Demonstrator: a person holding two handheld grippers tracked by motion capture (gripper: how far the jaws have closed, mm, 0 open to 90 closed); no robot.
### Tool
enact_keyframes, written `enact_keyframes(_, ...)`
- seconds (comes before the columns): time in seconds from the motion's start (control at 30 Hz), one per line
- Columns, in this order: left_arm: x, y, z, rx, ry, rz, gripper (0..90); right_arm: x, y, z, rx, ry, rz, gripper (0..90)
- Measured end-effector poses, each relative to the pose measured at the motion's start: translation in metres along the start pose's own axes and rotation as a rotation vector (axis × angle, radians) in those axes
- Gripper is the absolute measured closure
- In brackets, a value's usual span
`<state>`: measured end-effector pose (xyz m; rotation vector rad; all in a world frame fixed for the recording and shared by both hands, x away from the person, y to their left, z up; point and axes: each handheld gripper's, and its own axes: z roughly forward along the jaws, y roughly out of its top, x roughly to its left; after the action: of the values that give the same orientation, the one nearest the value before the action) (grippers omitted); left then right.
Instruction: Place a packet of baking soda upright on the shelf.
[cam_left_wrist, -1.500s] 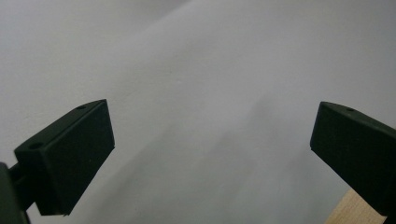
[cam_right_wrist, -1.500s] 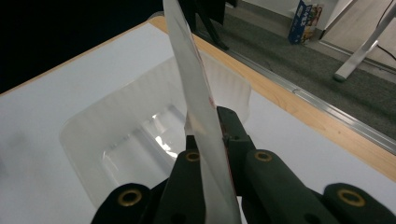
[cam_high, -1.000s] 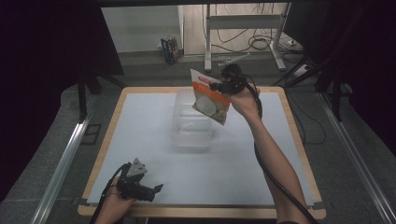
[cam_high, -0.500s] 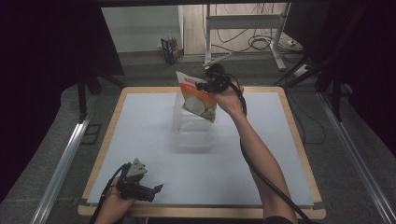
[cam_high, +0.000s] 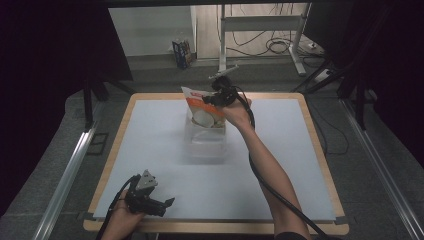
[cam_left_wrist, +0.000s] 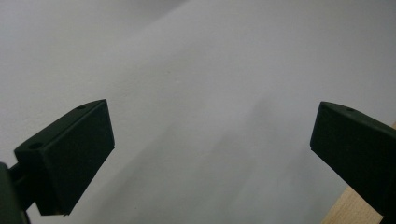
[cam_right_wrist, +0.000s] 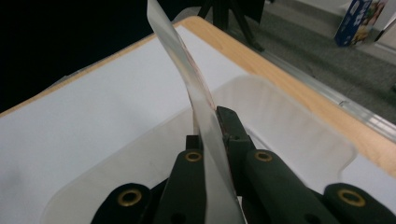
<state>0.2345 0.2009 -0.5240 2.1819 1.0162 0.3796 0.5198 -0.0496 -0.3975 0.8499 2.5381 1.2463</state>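
An orange and white food pouch (cam_high: 202, 111) hangs over a clear plastic bin (cam_high: 205, 140) at the middle of the white table. My right gripper (cam_high: 212, 98) is shut on the pouch's upper edge, and the pouch's lower part dips into the bin. In the right gripper view the pouch (cam_right_wrist: 196, 98) stands edge-on between my closed jaws, above the bin (cam_right_wrist: 289, 135). My left gripper (cam_high: 167, 204) rests near the table's front left edge, open, with nothing between its jaws. The left gripper view has its fingers (cam_left_wrist: 70, 158) set wide apart over the bare white surface.
The white mat (cam_high: 280, 150) lies on a wooden table with its rim (cam_high: 320, 135) showing on the right. A small box (cam_high: 183, 52) and a desk frame with cables (cam_high: 260, 30) stand on the floor beyond the far edge.
My right gripper has carried the pouch leftward and down, from above the bin's right side to over the bin, its bottom now inside. The left gripper has stayed put.
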Motion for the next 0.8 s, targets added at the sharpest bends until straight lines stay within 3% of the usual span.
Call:
enact_keyframes(0.17,0.000,0.000,0.000,-0.001,-0.001,-0.002,0.0,-0.007,-0.011,0.006,0.000,0.040,0.036,87.9)
enact_keyframes(0.27,0.000,0.000,0.000,0.001,-0.001,-0.002,0.0,-0.012,-0.015,0.003,0.022,0.020,0.026,87.6)
enact_keyframes(0.43,0.000,0.000,0.000,0.003,0.003,-0.003,0.0,-0.015,-0.021,0.003,0.035,0.026,0.033,84.3)
enact_keyframes(0.57,0.000,0.000,0.000,0.002,0.004,-0.006,0.0,-0.015,-0.021,0.003,0.029,0.021,0.037,71.7)
enact_keyframes(0.8,0.000,0.000,0.000,0.004,0.007,-0.004,0.0,-0.012,-0.020,0.001,0.010,-0.024,-0.004,43.9)
